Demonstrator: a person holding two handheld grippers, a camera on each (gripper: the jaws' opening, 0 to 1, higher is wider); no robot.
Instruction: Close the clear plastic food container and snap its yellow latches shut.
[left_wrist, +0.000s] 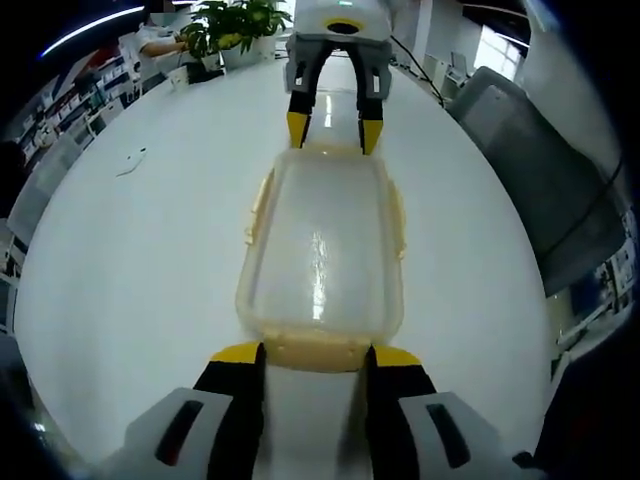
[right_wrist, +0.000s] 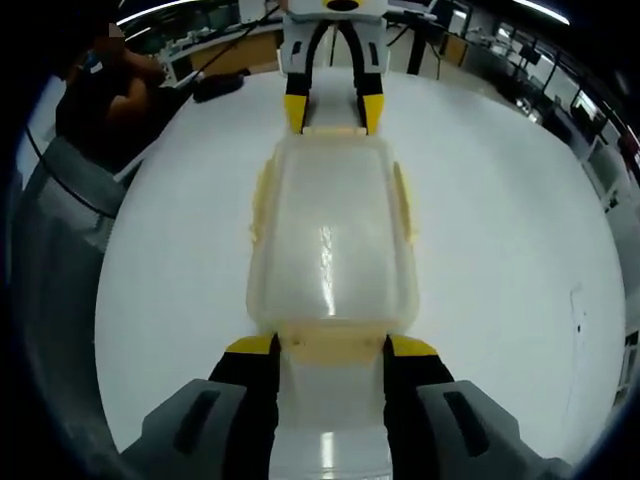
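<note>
The clear plastic food container (left_wrist: 322, 245) (right_wrist: 330, 235) lies lengthwise on the white round table (left_wrist: 140, 260) (right_wrist: 500, 230) with its lid on top. Yellow latches run along its long sides (left_wrist: 258, 205) (right_wrist: 404, 205), and there is one at each short end. My left gripper (left_wrist: 316, 355) is open, its yellow-tipped jaws straddling the near end latch (left_wrist: 315, 352). My right gripper (right_wrist: 331, 346) is open in the same way around the opposite end latch (right_wrist: 332, 345). Each gripper appears at the far end of the other's view: the right gripper (left_wrist: 333, 130) and the left gripper (right_wrist: 333, 112).
A potted plant (left_wrist: 235, 25) stands at the table's far edge and a grey chair (left_wrist: 540, 170) is to the right. A small pale item (left_wrist: 130, 160) lies on the table. A person (right_wrist: 100, 90) sits beyond the table near a black object (right_wrist: 215, 88).
</note>
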